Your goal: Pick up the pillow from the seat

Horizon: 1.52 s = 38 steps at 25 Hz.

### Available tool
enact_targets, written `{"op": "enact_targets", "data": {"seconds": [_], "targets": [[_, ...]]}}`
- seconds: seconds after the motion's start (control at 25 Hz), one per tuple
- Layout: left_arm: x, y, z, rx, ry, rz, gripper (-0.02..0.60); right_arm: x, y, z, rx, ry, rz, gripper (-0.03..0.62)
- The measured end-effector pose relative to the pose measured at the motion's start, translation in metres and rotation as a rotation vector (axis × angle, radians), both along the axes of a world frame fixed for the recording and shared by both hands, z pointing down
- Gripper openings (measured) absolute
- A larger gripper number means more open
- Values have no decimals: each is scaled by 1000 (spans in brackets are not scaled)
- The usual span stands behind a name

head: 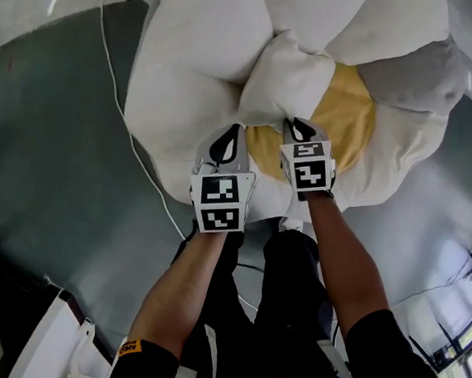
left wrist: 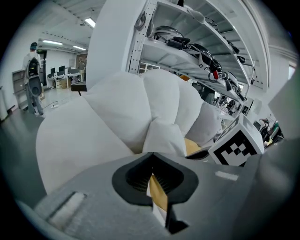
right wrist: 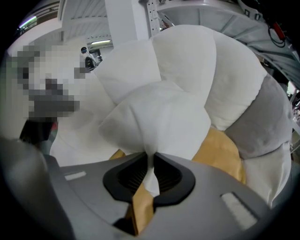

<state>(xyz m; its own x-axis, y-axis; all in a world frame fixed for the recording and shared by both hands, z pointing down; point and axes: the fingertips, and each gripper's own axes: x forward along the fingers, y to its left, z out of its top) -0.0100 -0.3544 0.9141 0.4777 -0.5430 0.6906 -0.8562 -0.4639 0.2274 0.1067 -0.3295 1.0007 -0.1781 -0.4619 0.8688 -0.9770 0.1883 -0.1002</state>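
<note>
Far left, a thin white cable (head: 133, 144) trails over the grey floor (head: 40, 162) next to the seat (head: 178, 73), which is a big flower shape with puffy white petals. The left tool (head: 233, 132) has its jaws together right at the pillow's near-left edge, and it looks like it's nipping the fabric there. The pillow (head: 288, 82) is white and sits on the seat's yellow middle (head: 353, 117), bunched up toward the two tools. The right tool (head: 296, 125) is clamped narrow on the near-right edge. In the right gripper view a fold of white fabric clearly runs between its pads. One grey petal (head: 422, 80) sits off to the right.
</note>
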Motion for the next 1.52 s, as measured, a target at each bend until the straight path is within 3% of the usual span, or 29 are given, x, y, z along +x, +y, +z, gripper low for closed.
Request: {"op": "enact_targets", "data": {"seconds": [0.6,1.2,1.52], "targets": [[-5,8,-76,-9,13,-14,2,-1,5,-84,24,-75,86,28],[2,54,-237,4,26,13,2,-9,50,-272,48,-119,118,28],[-6,83,-296,-13,40,0,2,-4,74,-362,98,-137,139,28]]}}
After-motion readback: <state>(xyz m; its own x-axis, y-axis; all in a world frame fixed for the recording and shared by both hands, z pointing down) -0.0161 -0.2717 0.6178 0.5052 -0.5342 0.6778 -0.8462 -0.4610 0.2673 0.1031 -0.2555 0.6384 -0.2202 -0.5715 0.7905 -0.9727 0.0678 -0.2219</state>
